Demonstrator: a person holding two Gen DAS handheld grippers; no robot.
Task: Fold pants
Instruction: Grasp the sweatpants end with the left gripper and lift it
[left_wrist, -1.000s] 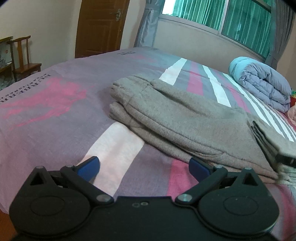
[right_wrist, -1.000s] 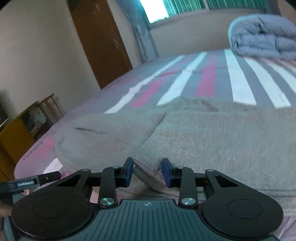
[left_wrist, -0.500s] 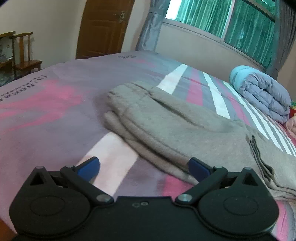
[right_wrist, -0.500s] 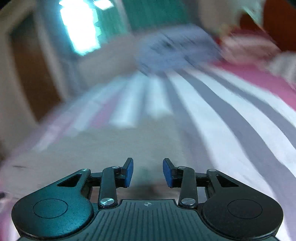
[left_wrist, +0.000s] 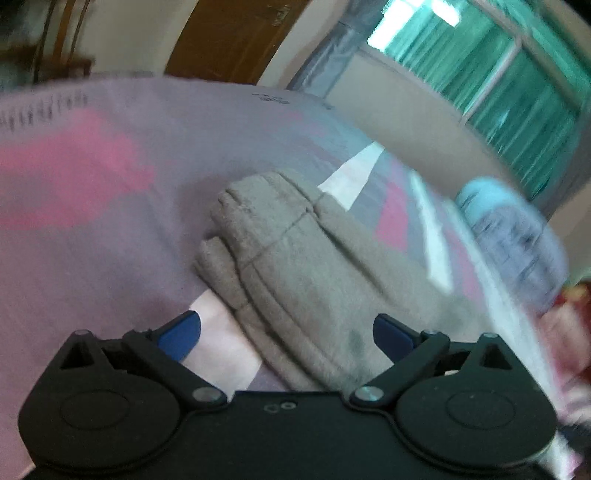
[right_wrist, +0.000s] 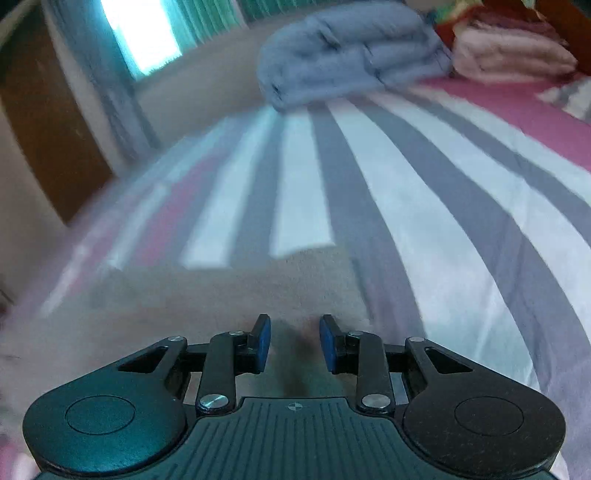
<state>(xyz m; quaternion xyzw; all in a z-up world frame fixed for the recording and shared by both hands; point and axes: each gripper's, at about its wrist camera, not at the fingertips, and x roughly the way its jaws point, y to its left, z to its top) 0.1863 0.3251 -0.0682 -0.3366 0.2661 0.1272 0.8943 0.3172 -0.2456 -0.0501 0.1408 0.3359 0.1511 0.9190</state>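
The grey fleece pants (left_wrist: 295, 266) lie folded lengthwise on the striped bed sheet (left_wrist: 92, 240), with the ribbed waistband end pointing to the far left. My left gripper (left_wrist: 286, 332) hangs over their near edge, tilted. Its jaws stand wide and are closing; the cloth lies under the gap and neither blue pad presses it. In the right wrist view the pants (right_wrist: 221, 295) fill the lower left. My right gripper (right_wrist: 295, 343) hovers low over them near their right end, its blue pads a narrow gap apart with nothing pinched.
A rolled blue-grey duvet (right_wrist: 351, 48) and a pink folded blanket pile (right_wrist: 509, 51) sit at the far side of the bed. Bare striped sheet (right_wrist: 424, 221) stretches to the right of the pants. A brown door (left_wrist: 229, 37) and a green-curtained window (left_wrist: 498, 74) stand beyond.
The left gripper has rolled and moved in over the pants' near edge. The right gripper has swept sideways across the pants, its view swinging from the door side toward the duvet.
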